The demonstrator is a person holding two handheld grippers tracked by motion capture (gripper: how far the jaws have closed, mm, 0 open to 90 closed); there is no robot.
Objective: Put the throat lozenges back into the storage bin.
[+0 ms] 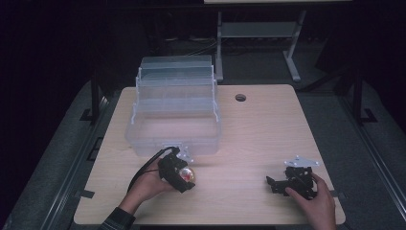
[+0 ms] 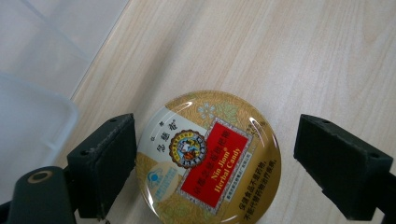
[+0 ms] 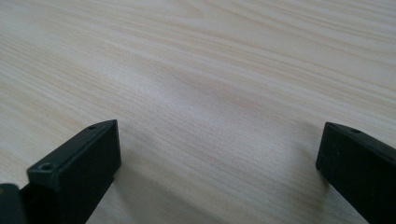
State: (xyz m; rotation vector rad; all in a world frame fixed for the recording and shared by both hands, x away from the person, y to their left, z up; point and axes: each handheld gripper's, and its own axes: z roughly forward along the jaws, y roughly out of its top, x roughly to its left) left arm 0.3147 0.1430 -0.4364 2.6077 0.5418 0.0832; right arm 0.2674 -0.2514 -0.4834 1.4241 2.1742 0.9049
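A round gold candy tin (image 2: 208,158) with a red label lies flat on the wooden table (image 1: 249,139), just in front of a clear plastic box (image 1: 143,143). My left gripper (image 2: 217,140) is open around the tin. One jaw sits close against the tin's rim and the other stands well clear of it. In the high view the tin (image 1: 188,175) shows at the tips of the left gripper (image 1: 182,178), held by a hand at the front left. My right gripper (image 3: 219,135) is open over bare wood, and in the high view this right gripper (image 1: 273,184) rests at the front right.
The clear box stands at the middle left with its tiered lid raised at the back; its corner (image 2: 37,107) is right beside my left jaws. A round cable hole (image 1: 240,97) lies near the table's far edge. A metal frame (image 1: 258,33) stands behind the table.
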